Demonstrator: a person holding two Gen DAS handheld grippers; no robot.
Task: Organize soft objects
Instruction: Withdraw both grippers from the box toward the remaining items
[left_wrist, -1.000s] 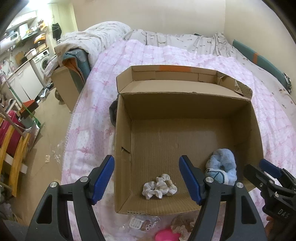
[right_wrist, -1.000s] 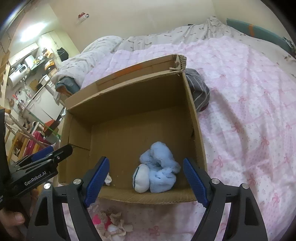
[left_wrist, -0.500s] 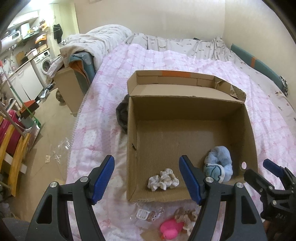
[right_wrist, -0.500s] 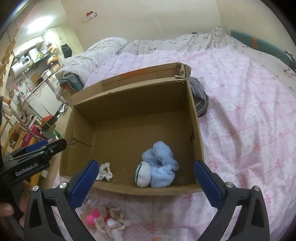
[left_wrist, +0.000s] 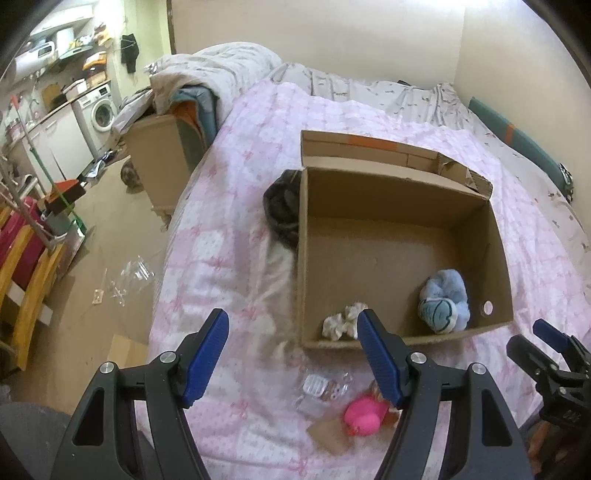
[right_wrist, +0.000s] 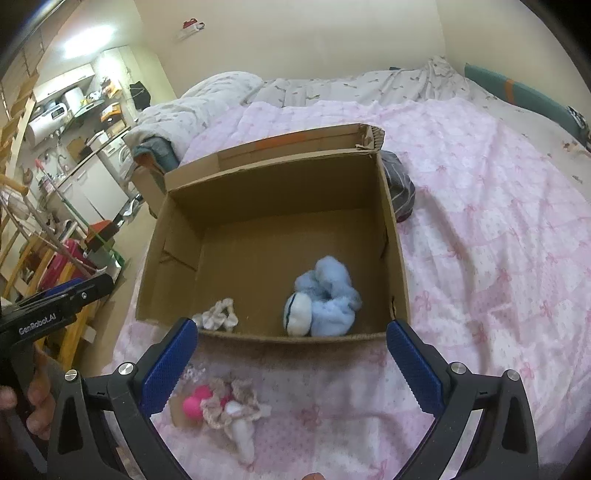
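Note:
An open cardboard box (left_wrist: 496, 236) (right_wrist: 397, 236) sits on a pink bedspread. Inside it lie a fluffy blue plush (left_wrist: 445, 301) (right_wrist: 327, 301) and a small cream scrunchie (left_wrist: 341, 321) (right_wrist: 218, 315). In front of the box, on the bedspread, rest a pink rubber toy (left_wrist: 364, 413) (right_wrist: 195, 404), a beige crocheted soft item (right_wrist: 236, 406) and a clear packet (left_wrist: 317, 387). My left gripper (left_wrist: 293, 360) is open and empty, hovering near the box's front left corner. My right gripper (right_wrist: 291, 363) is wide open and empty, over the box's front wall.
A dark striped cloth (left_wrist: 282, 210) (right_wrist: 400, 184) lies against the box's outer side. The bed's left edge drops to a floor with plastic scraps (left_wrist: 129, 277), a second cardboard box (left_wrist: 159, 158) and a heaped duvet (left_wrist: 218, 74). A hand (right_wrist: 37, 406) holds the left gripper's handle.
Both grippers have pulled back and up from the box, so the items in front of it now show. The right gripper's jaws have spread wider. The plush and scrunchie stay in the box.

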